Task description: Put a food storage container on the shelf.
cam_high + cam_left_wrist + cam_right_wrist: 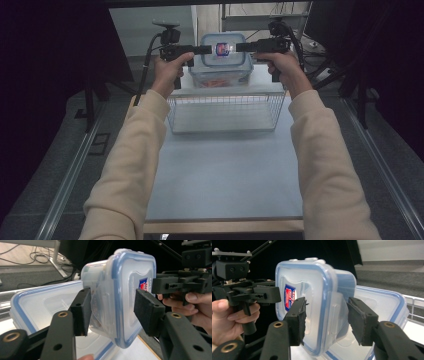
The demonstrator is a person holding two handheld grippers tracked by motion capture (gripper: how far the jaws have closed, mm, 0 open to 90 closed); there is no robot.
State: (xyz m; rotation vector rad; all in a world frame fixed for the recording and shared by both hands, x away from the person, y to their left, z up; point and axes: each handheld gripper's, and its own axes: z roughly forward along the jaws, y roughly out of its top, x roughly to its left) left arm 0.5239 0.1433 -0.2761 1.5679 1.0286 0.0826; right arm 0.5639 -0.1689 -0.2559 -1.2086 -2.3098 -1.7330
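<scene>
The left gripper (111,312) has its jaws about half spread around the edge of a small clear snap-lid container (125,297). One pad lies against the tub side, while the other stands just off the blue-rimmed lid, so I cannot tell whether it truly grips. The right gripper (327,320) straddles the opposite edge at much the same spread, and its contact is equally unclear. The container hangs on edge between them, above a larger lidded storage box (222,67) at the table's far edge, just behind a wire basket (225,112).

To carry it well, both hands should travel together and level, with pressure kept on until it rests somewhere.

The gripper views show the pads and the red-and-blue label on the lid. The high view alone shows the basket, the table (225,180) and orange contents in the big box.
</scene>
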